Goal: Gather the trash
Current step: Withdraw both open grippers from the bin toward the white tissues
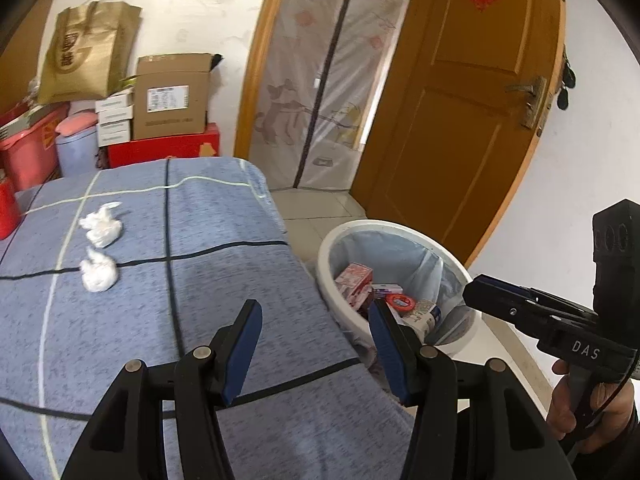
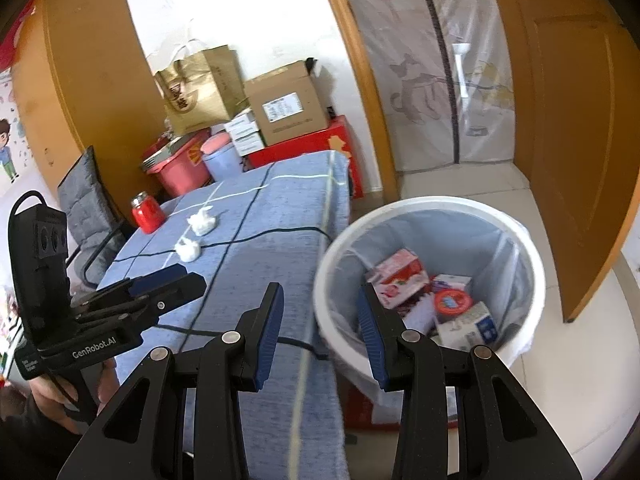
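Two crumpled white tissue balls lie on the blue checked tablecloth (image 1: 224,280): the near one (image 1: 99,273) (image 2: 188,249) and the far one (image 1: 101,226) (image 2: 203,221). A white trash bin (image 1: 344,304) (image 2: 532,280) with a clear liner stands on the floor right of the table and holds cartons and wrappers (image 2: 400,276). My left gripper (image 1: 316,320) is open and empty over the table's right edge; it also shows in the right wrist view (image 2: 176,280). My right gripper (image 2: 320,312) is open and empty, near the bin's left rim; it also shows in the left wrist view (image 1: 480,286).
A red jar (image 2: 147,212) stands on the table's far left. Cardboard boxes (image 1: 172,96), a gold paper bag (image 1: 88,52), red tubs (image 2: 180,168) and a lidded pail are stacked behind the table. A grey chair (image 2: 84,200) is at left. An open wooden door (image 1: 460,100) is at right.
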Demonstrator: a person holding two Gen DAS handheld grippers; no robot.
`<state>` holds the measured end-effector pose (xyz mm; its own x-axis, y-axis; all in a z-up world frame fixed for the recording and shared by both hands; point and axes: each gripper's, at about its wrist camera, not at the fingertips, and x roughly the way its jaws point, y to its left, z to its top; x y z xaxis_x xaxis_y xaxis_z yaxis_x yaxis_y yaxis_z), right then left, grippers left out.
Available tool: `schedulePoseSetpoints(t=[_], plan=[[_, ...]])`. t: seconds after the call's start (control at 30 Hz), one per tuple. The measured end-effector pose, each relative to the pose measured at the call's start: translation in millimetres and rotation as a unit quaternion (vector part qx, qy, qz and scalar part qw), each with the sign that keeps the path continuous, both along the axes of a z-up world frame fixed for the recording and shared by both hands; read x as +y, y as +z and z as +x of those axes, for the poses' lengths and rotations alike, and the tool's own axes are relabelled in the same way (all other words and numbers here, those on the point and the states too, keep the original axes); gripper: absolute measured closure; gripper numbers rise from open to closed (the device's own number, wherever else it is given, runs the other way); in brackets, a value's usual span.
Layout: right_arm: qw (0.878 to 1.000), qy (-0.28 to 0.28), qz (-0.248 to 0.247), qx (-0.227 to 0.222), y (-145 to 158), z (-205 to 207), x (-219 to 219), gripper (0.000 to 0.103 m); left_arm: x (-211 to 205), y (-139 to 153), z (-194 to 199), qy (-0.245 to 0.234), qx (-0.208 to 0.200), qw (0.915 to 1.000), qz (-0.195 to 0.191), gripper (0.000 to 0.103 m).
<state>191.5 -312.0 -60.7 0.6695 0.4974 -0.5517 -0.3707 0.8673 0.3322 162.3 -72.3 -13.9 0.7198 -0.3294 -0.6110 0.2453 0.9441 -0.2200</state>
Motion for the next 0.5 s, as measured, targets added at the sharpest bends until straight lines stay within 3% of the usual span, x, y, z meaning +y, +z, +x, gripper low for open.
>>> schedulePoseSetpoints(t=[0.5], plan=[[0.999,0.049,-0.012,-0.007,4.5,-4.2,46.3,0.064,56.6,-1.3,-27.1,0.064,-0.001,0.9979,-0.007,0.047]])
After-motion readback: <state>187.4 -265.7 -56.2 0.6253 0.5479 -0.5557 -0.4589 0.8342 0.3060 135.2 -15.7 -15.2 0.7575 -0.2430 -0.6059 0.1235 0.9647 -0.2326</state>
